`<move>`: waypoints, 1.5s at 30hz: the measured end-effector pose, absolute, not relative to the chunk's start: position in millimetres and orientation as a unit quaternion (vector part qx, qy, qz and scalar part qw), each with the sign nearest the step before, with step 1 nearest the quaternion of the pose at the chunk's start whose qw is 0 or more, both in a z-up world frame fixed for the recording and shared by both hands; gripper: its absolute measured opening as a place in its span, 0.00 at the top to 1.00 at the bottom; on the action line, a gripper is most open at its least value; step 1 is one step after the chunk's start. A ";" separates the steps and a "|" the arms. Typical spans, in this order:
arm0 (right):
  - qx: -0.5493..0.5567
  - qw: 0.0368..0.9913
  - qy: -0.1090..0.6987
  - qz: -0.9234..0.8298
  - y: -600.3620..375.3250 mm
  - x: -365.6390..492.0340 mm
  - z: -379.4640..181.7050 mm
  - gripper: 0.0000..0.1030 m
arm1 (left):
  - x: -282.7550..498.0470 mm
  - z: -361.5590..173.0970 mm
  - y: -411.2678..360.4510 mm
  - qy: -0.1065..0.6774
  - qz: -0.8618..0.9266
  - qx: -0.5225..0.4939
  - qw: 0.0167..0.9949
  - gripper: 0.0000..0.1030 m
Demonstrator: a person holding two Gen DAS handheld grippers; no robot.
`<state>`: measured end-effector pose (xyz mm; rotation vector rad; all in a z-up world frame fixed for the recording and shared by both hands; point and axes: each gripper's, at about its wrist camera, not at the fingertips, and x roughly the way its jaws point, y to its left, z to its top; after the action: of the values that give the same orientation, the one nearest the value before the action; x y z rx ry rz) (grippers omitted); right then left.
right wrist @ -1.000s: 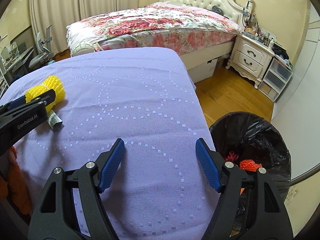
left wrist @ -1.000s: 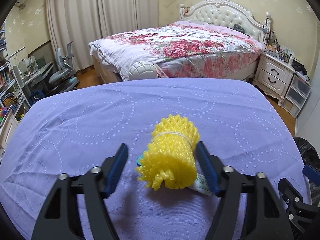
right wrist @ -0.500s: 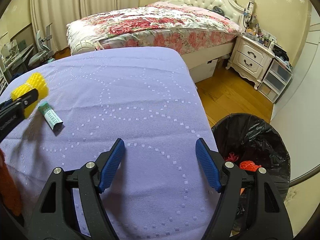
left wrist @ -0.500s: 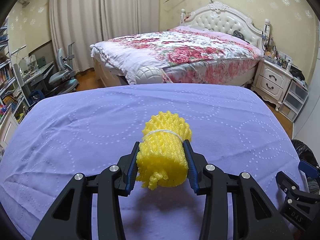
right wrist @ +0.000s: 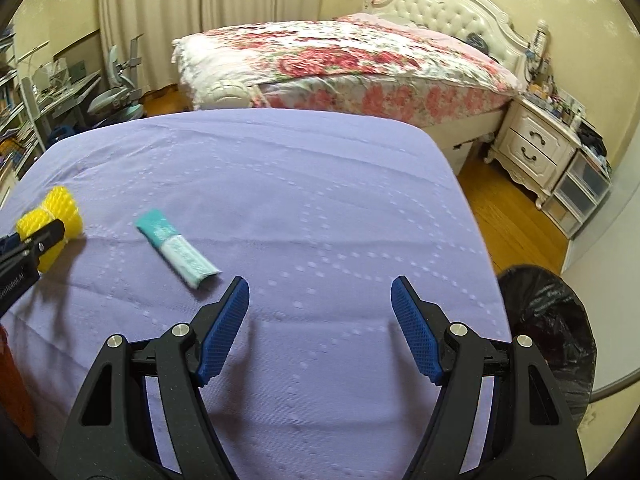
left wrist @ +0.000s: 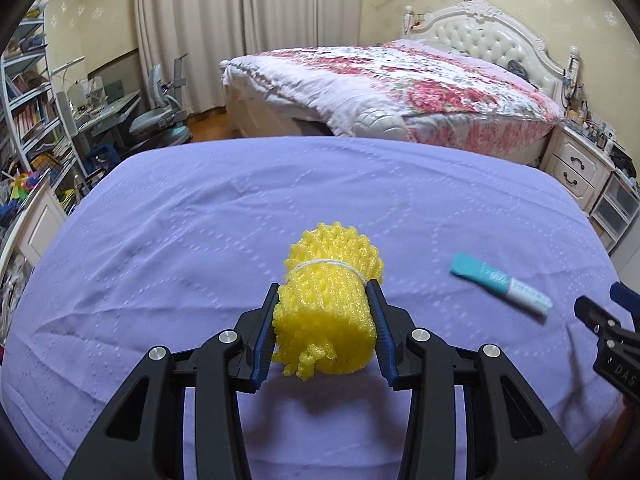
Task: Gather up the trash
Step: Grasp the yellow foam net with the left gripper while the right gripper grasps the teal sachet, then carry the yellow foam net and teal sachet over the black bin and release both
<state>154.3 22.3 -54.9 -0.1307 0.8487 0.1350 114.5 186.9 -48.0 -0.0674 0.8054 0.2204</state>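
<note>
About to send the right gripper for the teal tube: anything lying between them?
Nothing visible does. The right gripper is open over bare purple cloth, and the teal tube lies just ahead to its left.

— That yellow foam net roll?
— Spongy, matt mesh. The lilac tablecloth is soft stitched cloth.
— And the trash bag?
— Glossy black plastic; the teal tube looks smooth.
</note>
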 end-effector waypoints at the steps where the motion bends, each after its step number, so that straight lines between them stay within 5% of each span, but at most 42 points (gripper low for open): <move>1: -0.065 0.906 0.411 0.074 28.6 154.8 -54.2 0.30 | 111.2 -48.6 192.3 0.393 0.109 -0.035 0.913 0.59; 15: -0.081 0.886 0.436 0.133 87.6 174.8 -64.5 0.31 | 91.9 -56.9 220.7 0.397 0.116 -0.056 0.909 0.59; 25: -0.092 0.879 0.444 0.151 98.8 171.0 -67.1 0.82 | 89.7 -59.0 221.0 0.395 0.114 -0.059 0.910 0.59; 45: -0.064 0.894 0.424 0.131 50.2 123.3 -52.2 0.83 | 69.6 -48.7 170.2 0.385 0.064 -0.064 0.918 0.59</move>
<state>123.3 50.2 -52.2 -0.1336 0.8804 0.2709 69.6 170.2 -48.7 -0.1310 0.7915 0.1322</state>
